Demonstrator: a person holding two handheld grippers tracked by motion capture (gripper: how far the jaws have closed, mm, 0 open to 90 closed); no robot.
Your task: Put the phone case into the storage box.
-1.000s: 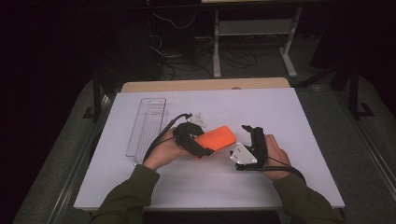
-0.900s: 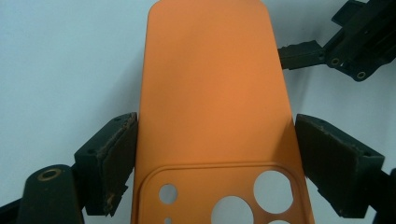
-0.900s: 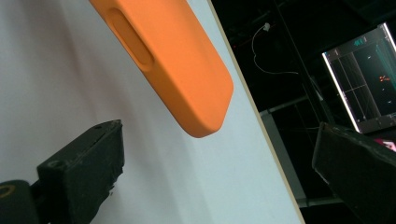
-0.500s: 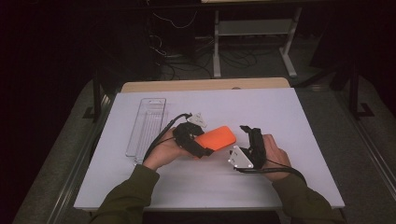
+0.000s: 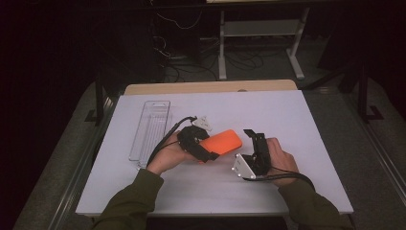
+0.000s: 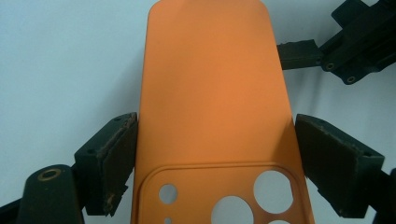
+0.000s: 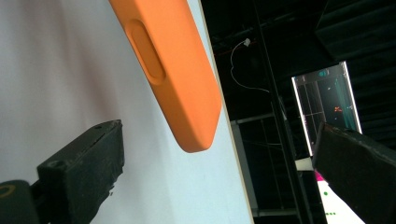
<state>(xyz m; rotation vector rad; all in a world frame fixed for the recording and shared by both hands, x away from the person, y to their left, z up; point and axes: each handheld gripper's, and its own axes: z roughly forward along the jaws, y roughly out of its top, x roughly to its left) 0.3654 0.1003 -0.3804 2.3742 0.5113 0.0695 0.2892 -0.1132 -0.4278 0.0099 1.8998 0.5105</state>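
An orange phone case (image 5: 221, 142) lies level over the white mat, its camera cut-outs toward my left gripper (image 5: 210, 143). In the left gripper view both pads (image 6: 119, 154) press on the long edges of the case (image 6: 210, 84), so that gripper is shut on it. My right gripper (image 5: 254, 135) sits just right of the case's free end, a hand behind it. In the right gripper view its jaws (image 7: 222, 130) stand wide apart and the rounded corner of the case (image 7: 177, 79) hangs between and beyond them, untouched. The right gripper's black jaws (image 6: 345, 42) also appear past the case.
A clear plastic tray (image 5: 151, 129) lies lengthwise on the left part of the white mat (image 5: 287, 110). A wooden table edge (image 5: 206, 87) runs along the back, with dark floor, cables and a metal stand (image 5: 258, 33) beyond.
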